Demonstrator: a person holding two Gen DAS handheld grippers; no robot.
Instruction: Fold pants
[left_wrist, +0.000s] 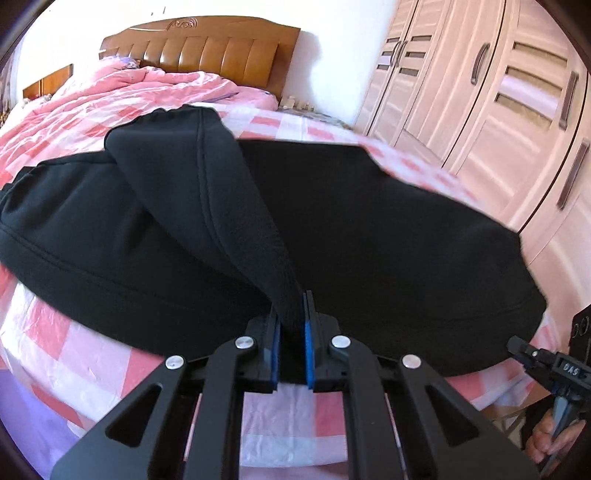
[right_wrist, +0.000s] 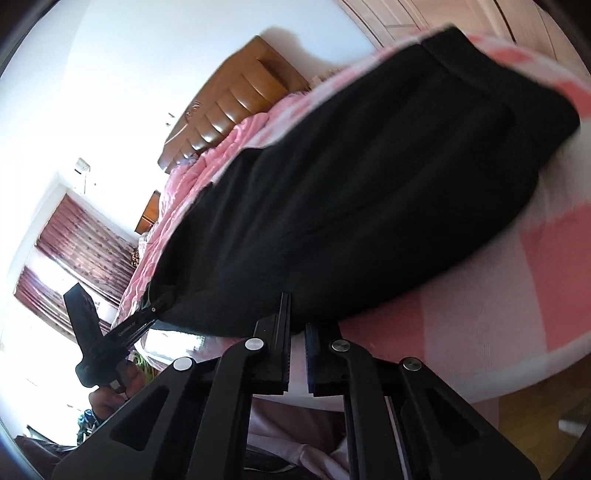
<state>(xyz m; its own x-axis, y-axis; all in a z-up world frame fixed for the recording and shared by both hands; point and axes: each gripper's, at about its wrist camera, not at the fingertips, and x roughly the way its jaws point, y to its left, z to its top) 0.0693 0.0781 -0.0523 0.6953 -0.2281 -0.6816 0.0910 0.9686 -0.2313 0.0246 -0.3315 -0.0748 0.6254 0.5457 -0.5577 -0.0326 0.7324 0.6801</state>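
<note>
Black pants (left_wrist: 351, 221) lie across the pink checked bed sheet (left_wrist: 74, 350). My left gripper (left_wrist: 291, 314) is shut on a pulled-up fold of the black cloth, which rises from its blue pads toward the far side. In the right wrist view the pants (right_wrist: 369, 184) fill the middle. My right gripper (right_wrist: 297, 314) sits at the near hem with a narrow gap between its fingers and no cloth between them. The right gripper also shows at the right edge of the left wrist view (left_wrist: 517, 345), and the left gripper at the left of the right wrist view (right_wrist: 162, 299).
A pink quilt (left_wrist: 110, 92) is bunched near the wooden headboard (left_wrist: 207, 48). Wardrobe doors (left_wrist: 498, 92) stand on the right of the bed. Curtains (right_wrist: 74, 236) hang at a bright window.
</note>
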